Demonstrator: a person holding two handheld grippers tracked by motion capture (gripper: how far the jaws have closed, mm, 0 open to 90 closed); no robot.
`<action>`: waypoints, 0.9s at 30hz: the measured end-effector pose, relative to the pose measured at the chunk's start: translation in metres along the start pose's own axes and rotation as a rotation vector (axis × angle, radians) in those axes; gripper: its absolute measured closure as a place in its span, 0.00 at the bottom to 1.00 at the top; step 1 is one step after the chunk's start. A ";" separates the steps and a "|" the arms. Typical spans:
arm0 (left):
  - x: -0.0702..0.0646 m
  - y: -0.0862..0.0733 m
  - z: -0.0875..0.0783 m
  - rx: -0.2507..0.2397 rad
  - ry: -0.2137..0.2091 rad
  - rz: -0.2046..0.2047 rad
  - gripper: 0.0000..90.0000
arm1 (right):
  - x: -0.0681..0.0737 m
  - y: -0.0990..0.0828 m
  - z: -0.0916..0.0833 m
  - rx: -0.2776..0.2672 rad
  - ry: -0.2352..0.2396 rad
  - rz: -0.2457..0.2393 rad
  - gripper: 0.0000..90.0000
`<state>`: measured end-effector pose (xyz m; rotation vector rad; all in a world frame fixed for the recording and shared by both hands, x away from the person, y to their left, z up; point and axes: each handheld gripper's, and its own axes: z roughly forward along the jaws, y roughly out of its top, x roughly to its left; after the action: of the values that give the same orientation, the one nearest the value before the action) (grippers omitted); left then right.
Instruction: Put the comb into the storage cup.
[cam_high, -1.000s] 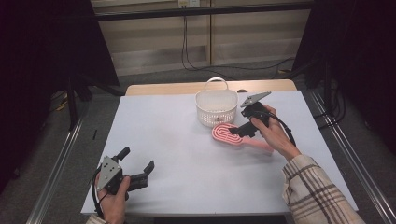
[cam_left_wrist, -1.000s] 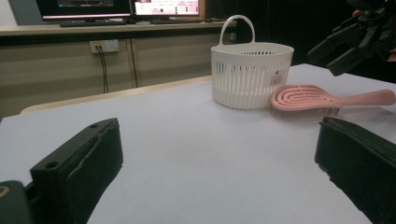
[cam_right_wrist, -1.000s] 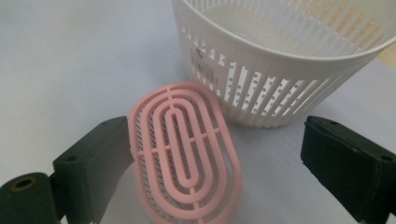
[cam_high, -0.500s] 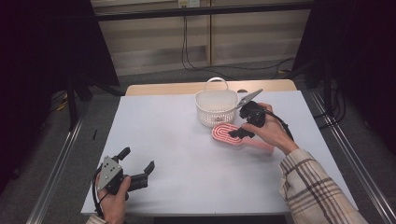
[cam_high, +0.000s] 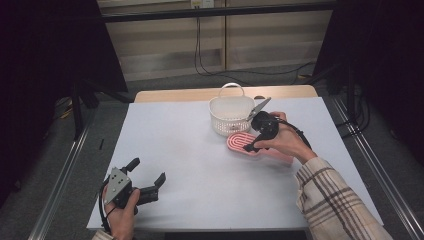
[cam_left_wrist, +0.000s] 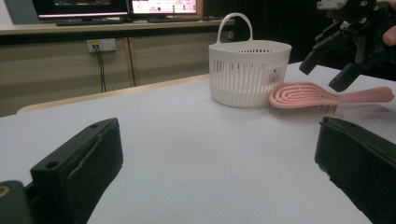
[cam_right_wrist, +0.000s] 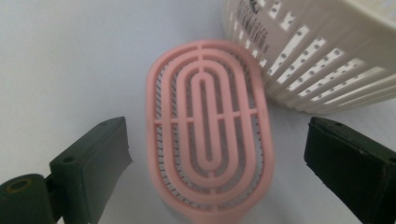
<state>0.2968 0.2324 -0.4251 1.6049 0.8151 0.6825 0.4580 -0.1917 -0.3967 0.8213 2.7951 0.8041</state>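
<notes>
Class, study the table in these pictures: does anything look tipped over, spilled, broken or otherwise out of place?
Nothing stands out. The white slotted plastic basket stands upright with its handle up, and the pink oval vented hairbrush lies flat beside it, bristles down, intact. The right gripper hangs open over the brush; the left gripper rests open near the table's front edge.

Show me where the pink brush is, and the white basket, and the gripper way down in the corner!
pink brush (cam_right_wrist: 208, 126): right gripper view, middle of its oval head.
white basket (cam_left_wrist: 247, 74): left gripper view, its slatted side wall.
left gripper (cam_high: 149, 176): high view, between its open fingertips.
</notes>
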 end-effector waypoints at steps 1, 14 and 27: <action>0.000 0.000 0.000 -0.001 0.000 0.000 0.01 | 0.000 0.000 0.001 0.010 0.008 -0.006 0.09; 0.000 0.000 0.001 0.005 -0.016 -0.004 0.02 | 0.001 -0.002 0.014 0.074 0.005 -0.038 0.08; 0.000 0.000 0.001 0.006 -0.018 -0.002 0.01 | 0.003 -0.001 0.023 0.097 0.016 -0.059 0.10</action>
<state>0.2975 0.2320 -0.4256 1.6133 0.8061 0.6641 0.4610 -0.1802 -0.4171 0.7462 2.8769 0.6737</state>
